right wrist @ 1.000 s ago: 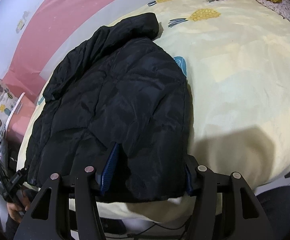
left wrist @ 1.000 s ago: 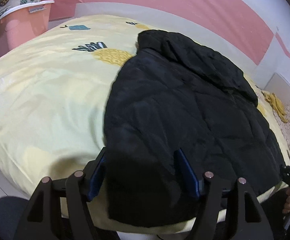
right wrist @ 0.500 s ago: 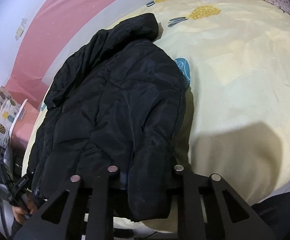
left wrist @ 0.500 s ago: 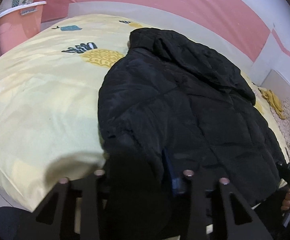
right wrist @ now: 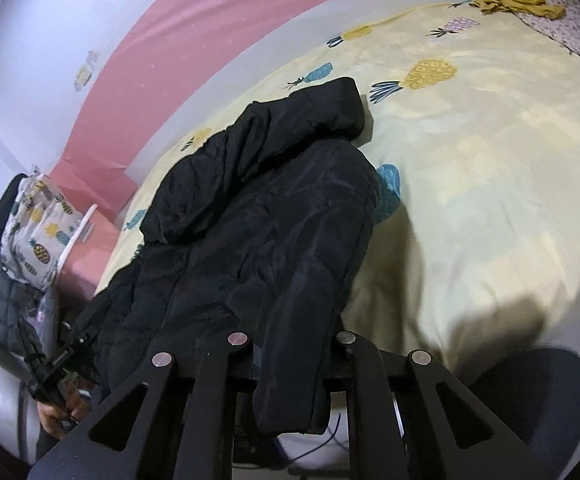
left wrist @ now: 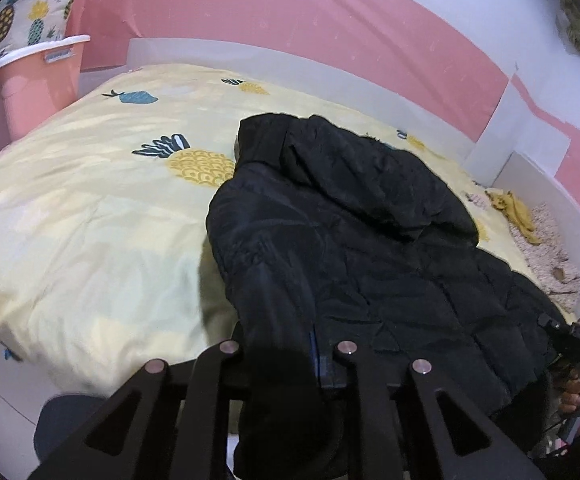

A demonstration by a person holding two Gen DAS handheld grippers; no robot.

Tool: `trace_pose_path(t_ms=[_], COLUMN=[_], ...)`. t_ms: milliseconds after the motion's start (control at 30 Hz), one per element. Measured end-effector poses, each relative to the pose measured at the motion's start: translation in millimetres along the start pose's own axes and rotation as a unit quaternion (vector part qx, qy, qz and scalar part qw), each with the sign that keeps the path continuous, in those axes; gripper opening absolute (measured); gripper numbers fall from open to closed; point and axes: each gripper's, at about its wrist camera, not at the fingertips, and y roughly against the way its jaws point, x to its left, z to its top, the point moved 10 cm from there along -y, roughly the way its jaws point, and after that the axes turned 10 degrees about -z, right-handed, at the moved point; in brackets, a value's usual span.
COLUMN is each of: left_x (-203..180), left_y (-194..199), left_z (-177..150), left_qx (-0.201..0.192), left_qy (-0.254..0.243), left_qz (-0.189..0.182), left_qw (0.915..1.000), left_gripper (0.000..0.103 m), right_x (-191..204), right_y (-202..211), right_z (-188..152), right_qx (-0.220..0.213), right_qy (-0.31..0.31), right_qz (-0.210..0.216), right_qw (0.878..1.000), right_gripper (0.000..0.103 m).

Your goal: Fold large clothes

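A black padded jacket [left wrist: 350, 240] lies on the yellow pineapple-print bed [left wrist: 90, 220], hood at the far end. My left gripper [left wrist: 286, 356] is shut on the jacket's near left hem corner, which hangs over the jaws. In the right wrist view the jacket [right wrist: 258, 240] stretches away over the bed [right wrist: 490, 160]. My right gripper [right wrist: 294, 356] is shut on the jacket's near right hem corner, lifted off the bed edge. The fingertips are hidden by cloth in both views.
A pink bin [left wrist: 30, 80] with a pineapple-print cloth stands left of the bed. A yellow garment [right wrist: 518, 0] lies at the bed's far corner. A pink and white wall [left wrist: 330, 28] runs behind. A dark chair seat [right wrist: 538, 408] is below the bed edge.
Both grippers closed from open onto the jacket's near hem corners, then lifted and pulled them back. The hem now hangs over the jaws.
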Motion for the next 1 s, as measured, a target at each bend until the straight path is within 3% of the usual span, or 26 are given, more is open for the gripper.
trace_pose_path(t_ms=[300,467,767,1000], left_x=[-23,-30,-28,-24], left_y=[64,63,47,-12], left_z=[10,37,111,183], left_qx=[-0.039,-0.064,-0.113,-0.115], left_qy=[-0.003,0.003,0.046,0.037], left_qz=[-0.028,-0.052,-0.096,-0.077], left_qw=[0.9988,0.9966,0.9879,0.9897], left_gripper=[0.016,0.016,0.016,0.017], right_x=[15,23,43,63], right_y=[61,66,66,13], right_z=[-8,12,99,179], right_qx=[-0.029,-0.058,-0.108,-0.109], right_qy=[0.009,0.007,-0.031,-0.020], right_qz=[0.020,0.035,0.103,0.085], right_qw=[0.999,0.998,0.988,0.990], right_gripper=[0.012,0.012,0.012,0.013])
